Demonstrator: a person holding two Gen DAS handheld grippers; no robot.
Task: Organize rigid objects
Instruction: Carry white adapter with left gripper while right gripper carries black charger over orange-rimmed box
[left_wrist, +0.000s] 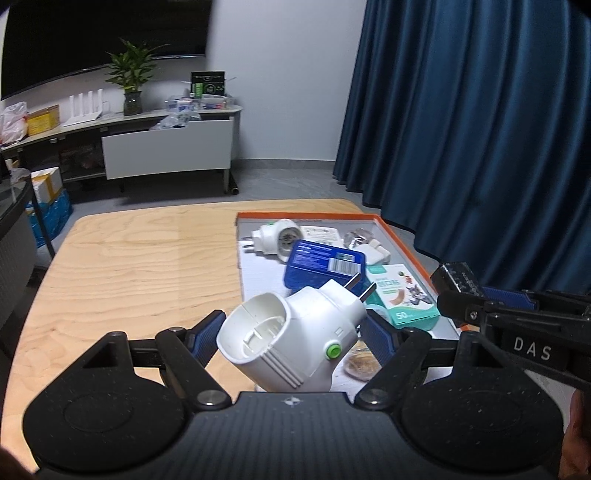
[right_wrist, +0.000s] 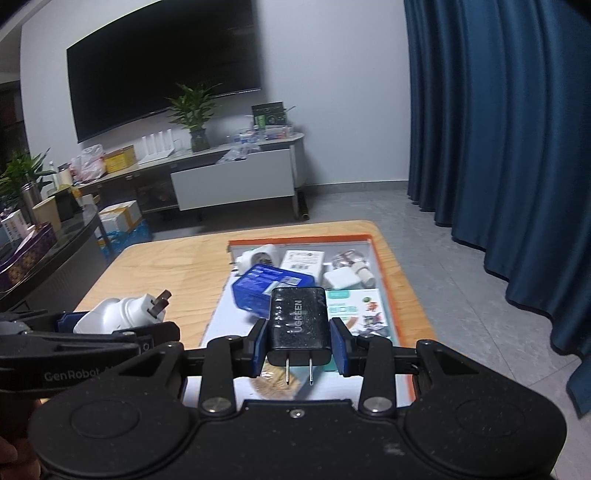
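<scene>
My left gripper (left_wrist: 291, 332) is shut on a white plug adapter (left_wrist: 295, 336) with a green button, held above the near left edge of the orange-rimmed tray (left_wrist: 391, 225). The adapter also shows in the right wrist view (right_wrist: 122, 312). My right gripper (right_wrist: 299, 347) is shut on a black UGREEN charger (right_wrist: 298, 325), prongs pointing back at the camera, above the tray (right_wrist: 384, 273). The charger shows at the right of the left wrist view (left_wrist: 456, 282). In the tray lie a second white adapter (left_wrist: 275, 236), a blue box (left_wrist: 325, 264), a teal box (left_wrist: 404, 299) and a white charger (right_wrist: 341, 278).
The tray sits on the right half of a light wooden table (left_wrist: 140, 266). A blue curtain (left_wrist: 480, 129) hangs at the right. A TV console (left_wrist: 147, 140) with a plant stands at the back wall. A dark side table (right_wrist: 55, 251) is at the left.
</scene>
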